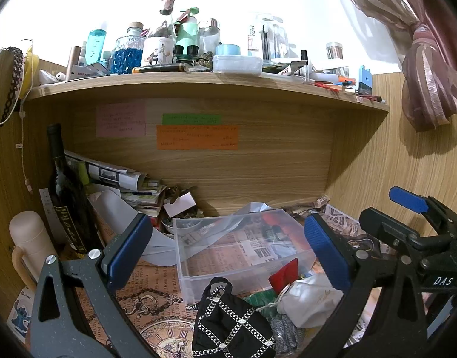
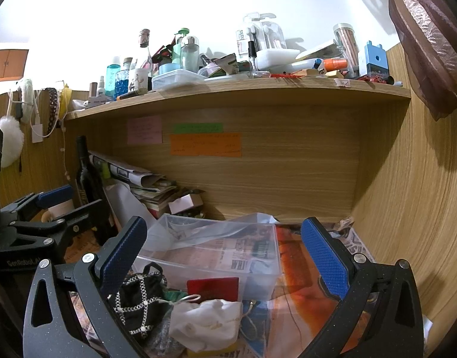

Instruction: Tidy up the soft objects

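A clear plastic bin [image 1: 243, 247] stands on the paper-covered desk, also in the right wrist view [image 2: 210, 253]. In front of it lies a pile of soft pouches: a black pouch with silver lattice trim [image 1: 231, 322] [image 2: 141, 301], a white drawstring bag [image 1: 309, 295] [image 2: 207, 319], a red pouch [image 1: 285, 274] [image 2: 213, 288] and a grey knitted piece [image 1: 285, 334]. My left gripper [image 1: 228, 247] is open and empty above the pile. My right gripper [image 2: 225, 256] is open and empty, also above the pile.
A dark wine bottle [image 1: 64, 191], stacked papers and books [image 1: 124, 185] and a beige flask [image 1: 28, 238] crowd the left. A wooden shelf [image 1: 198, 83] overhead carries several bottles and jars. A wood wall [image 2: 407, 208] closes the right.
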Tool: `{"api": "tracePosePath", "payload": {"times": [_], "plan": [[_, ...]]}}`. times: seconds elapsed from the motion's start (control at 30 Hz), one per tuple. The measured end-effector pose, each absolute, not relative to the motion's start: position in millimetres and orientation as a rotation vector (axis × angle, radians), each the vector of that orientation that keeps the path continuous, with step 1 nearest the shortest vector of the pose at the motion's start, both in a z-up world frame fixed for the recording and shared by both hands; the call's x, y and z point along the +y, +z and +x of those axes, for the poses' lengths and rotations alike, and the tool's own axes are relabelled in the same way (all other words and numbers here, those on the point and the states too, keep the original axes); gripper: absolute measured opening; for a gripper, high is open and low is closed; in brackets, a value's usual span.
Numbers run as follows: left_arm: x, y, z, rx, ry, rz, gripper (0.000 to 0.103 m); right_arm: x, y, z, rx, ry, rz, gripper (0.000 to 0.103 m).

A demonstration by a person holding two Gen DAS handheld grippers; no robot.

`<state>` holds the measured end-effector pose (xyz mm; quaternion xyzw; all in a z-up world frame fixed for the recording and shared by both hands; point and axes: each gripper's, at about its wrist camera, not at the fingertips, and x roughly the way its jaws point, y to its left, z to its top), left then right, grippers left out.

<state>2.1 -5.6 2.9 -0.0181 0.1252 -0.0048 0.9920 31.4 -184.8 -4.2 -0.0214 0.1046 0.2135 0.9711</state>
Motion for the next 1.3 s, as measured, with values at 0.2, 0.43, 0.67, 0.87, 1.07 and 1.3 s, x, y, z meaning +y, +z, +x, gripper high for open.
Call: {"api": "tracePosePath", "payload": {"times": [0.2, 0.43, 0.67, 0.87, 1.07, 1.3], "plan": [[-5.6, 2.6, 2.0, 0.250, -0.009, -0.037, 0.103, -184.4, -4.3, 31.1, 0.212, 0.432, -0.042, 0.103], [-5.2, 2.3, 1.8, 0.249, -0.009, -0.038, 0.103, -183.5, -3.9, 30.5, 0.210, 0.433, -0.040, 0.103], [-5.7, 2.5, 2.0, 0.252, -0.011, -0.039, 0.103, -182.8, -3.0, 29.2, 0.210, 0.437, -0.032, 0.103], [-5.7, 2.2, 2.0, 0.251, -0.012, -0.039, 0.103, -181.8, -2.9, 29.2, 0.211, 0.436, -0.031, 0.103], [-6.7, 2.2, 2.2, 0.252, -0.012, -0.040, 0.103, -182.9, -2.8, 29.2, 0.211, 0.438, -0.030, 0.103], [-6.1, 1.5, 2.0, 0.253, -0.014, -0.039, 0.103, -181.3, -2.9, 27.8, 0.208, 0.441, -0.031, 0.103]]}}
